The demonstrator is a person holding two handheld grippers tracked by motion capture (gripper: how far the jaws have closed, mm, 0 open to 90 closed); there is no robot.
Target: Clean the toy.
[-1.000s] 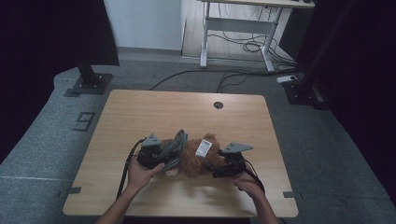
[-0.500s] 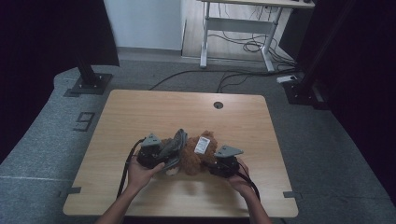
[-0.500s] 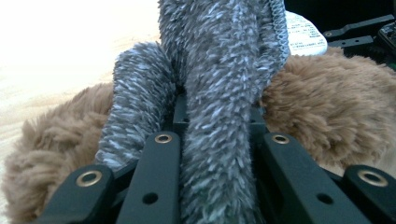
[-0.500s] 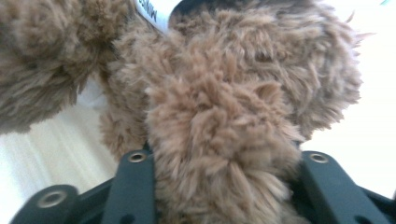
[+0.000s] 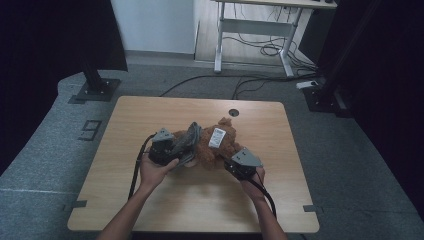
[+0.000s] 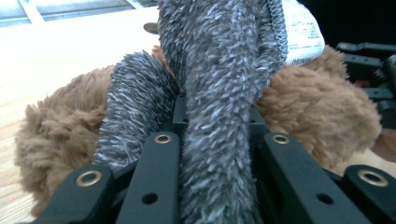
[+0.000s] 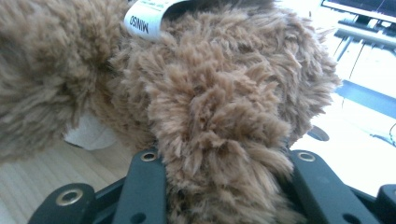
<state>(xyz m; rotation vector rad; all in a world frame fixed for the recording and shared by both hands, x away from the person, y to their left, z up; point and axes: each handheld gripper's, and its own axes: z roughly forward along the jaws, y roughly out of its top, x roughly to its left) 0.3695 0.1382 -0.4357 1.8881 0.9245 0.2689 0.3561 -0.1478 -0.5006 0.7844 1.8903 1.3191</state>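
On the wooden bench (image 5: pixel 150 200), the left tool (image 5: pixel 176 148) sits at about nine o'clock of the brown plush toy (image 5: pixel 220 150), its jaws clamped tight on a strip of grey fuzzy fabric (image 5: pixel 190 140). In the left gripper view that grey fabric (image 6: pixel 219 116) runs up between the two black jaws and drapes over the brown plush toy (image 6: pixel 322 116) behind it. The toy lies near the bench's middle, slightly toward its six o'clock edge, with a white label (image 5: pixel 217 137) on top, pointing toward twelve o'clock. At about four o'clock of the toy, the right tool (image 5: pixel 234 164) has just been closing its jaws; in the right gripper view they hold a clump of the toy's brown fur (image 7: pixel 215 154) between them, the pads pressing it. The white label (image 7: pixel 149 16) shows at eleven o'clock there.
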